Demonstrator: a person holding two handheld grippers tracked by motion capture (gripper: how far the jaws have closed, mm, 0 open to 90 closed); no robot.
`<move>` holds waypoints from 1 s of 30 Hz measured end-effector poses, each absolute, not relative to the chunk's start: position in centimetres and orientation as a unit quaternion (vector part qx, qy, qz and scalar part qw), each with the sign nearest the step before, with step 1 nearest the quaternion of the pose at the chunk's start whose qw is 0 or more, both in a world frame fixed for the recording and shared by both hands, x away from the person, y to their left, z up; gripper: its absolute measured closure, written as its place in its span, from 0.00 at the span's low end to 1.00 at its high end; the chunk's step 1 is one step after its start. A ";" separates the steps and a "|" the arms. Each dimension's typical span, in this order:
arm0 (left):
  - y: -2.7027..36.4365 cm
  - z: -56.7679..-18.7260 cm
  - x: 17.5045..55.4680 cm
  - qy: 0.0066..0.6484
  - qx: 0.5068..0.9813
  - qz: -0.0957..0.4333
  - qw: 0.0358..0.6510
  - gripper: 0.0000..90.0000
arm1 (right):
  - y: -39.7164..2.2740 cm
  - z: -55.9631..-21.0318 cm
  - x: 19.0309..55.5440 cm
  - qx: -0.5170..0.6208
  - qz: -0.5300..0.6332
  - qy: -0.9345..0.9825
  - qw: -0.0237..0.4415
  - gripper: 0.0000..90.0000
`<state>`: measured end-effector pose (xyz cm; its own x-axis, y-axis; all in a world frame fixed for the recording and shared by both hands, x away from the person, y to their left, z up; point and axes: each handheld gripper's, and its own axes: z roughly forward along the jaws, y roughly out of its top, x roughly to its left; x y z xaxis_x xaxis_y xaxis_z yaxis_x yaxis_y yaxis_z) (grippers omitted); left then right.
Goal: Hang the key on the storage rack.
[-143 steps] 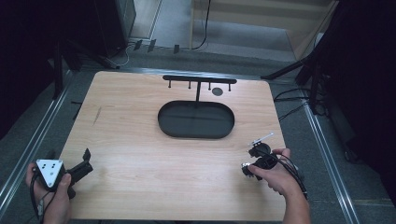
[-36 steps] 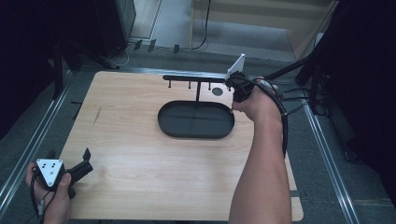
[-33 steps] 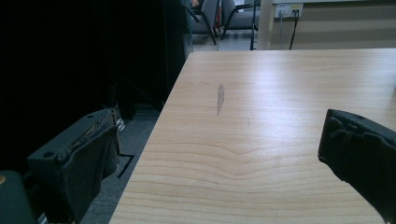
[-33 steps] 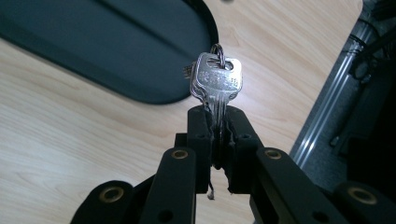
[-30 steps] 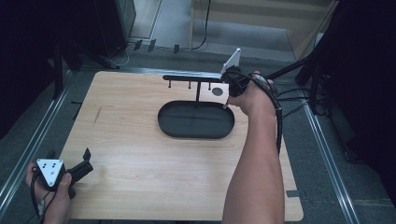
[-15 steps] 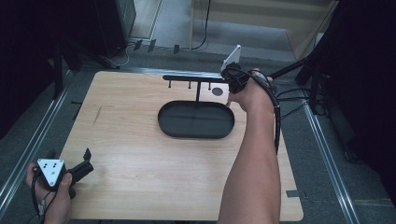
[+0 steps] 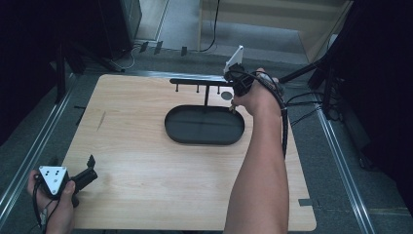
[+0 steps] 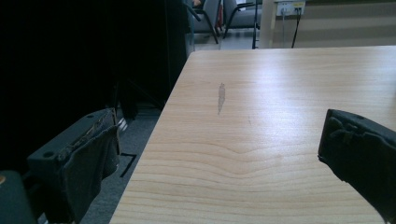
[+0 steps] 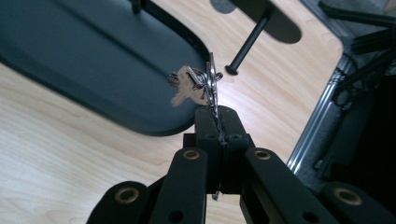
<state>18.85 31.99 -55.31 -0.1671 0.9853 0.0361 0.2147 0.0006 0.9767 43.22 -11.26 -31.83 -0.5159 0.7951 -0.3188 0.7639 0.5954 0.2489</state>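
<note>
At the near left corner of the wooden table (image 7: 146, 165), the left gripper (image 7: 84, 176) lies low in the person's left hand (image 7: 53, 204), just past the table's left edge; in the left gripper view its two black jaws stand wide apart with nothing between them, one over the floor beside the edge and one over the bare wood, where a short grey mark (image 8: 221, 97) shows in the grain. Farther in, toward the middle of the table and nearer its far edge, sits a black oval tray (image 7: 204, 126). A thin post rises at the tray's far rim and carries a black rack bar (image 7: 195, 81) with small pegs hanging from it, running along the far edge. The person's right arm reaches across the right side of the table to the bar's right end, where the right gripper (image 7: 233, 84) is held up near the far right corner. In the right gripper view its jaws are pressed together on a key ring (image 9: 212, 79), with a silver key (image 9: 187, 88) hanging from the ring above the tray's rim, just beside a black peg (image 9: 245, 46) under the bar's rounded end.
</note>
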 end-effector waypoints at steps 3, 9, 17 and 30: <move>32.0 -55.3 18.8 0.587 0.511 0.488 0.394 0.00 | -11.1 -31.7 43.3 0.448 0.037 0.869 0.207 0.99; 32.0 -55.3 18.8 0.587 0.511 0.488 0.395 0.00 | -10.9 -31.4 43.4 0.446 0.049 0.867 0.216 0.99; 32.0 -55.3 18.9 0.586 0.513 0.488 0.394 0.00 | -11.3 -31.2 43.2 0.450 0.041 0.868 0.205 0.99; 31.9 -55.3 18.9 0.586 0.513 0.489 0.393 0.00 | -11.8 -31.5 43.1 0.462 0.033 0.863 0.203 0.99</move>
